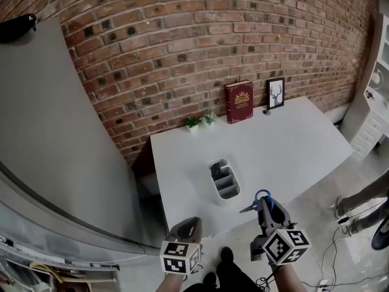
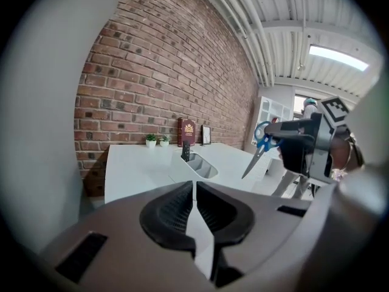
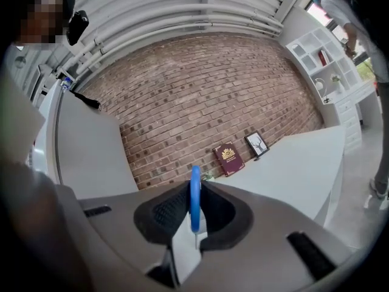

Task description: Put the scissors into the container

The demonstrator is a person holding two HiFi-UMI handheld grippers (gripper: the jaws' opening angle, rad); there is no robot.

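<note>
Blue-handled scissors (image 1: 259, 199) hang in the air at the table's near edge, blades pointing down-left, held by my right gripper (image 1: 265, 207), which is shut on the handle. The blue handle (image 3: 194, 197) stands edge-on between the jaws in the right gripper view. The scissors (image 2: 261, 145) also show in the left gripper view, to the right of the container. The white divided container (image 1: 223, 180) stands on the white table (image 1: 285, 145) near its front edge, with a dark item in its far compartment. My left gripper (image 1: 187, 230) is shut and empty, low at the table's near-left corner.
A red book (image 1: 239, 101), a framed deer picture (image 1: 275, 93) and two small plants (image 1: 200, 121) stand against the brick wall at the table's back. A grey panel (image 1: 55, 145) rises on the left. A person's legs (image 1: 358, 202) and floor cables are at right.
</note>
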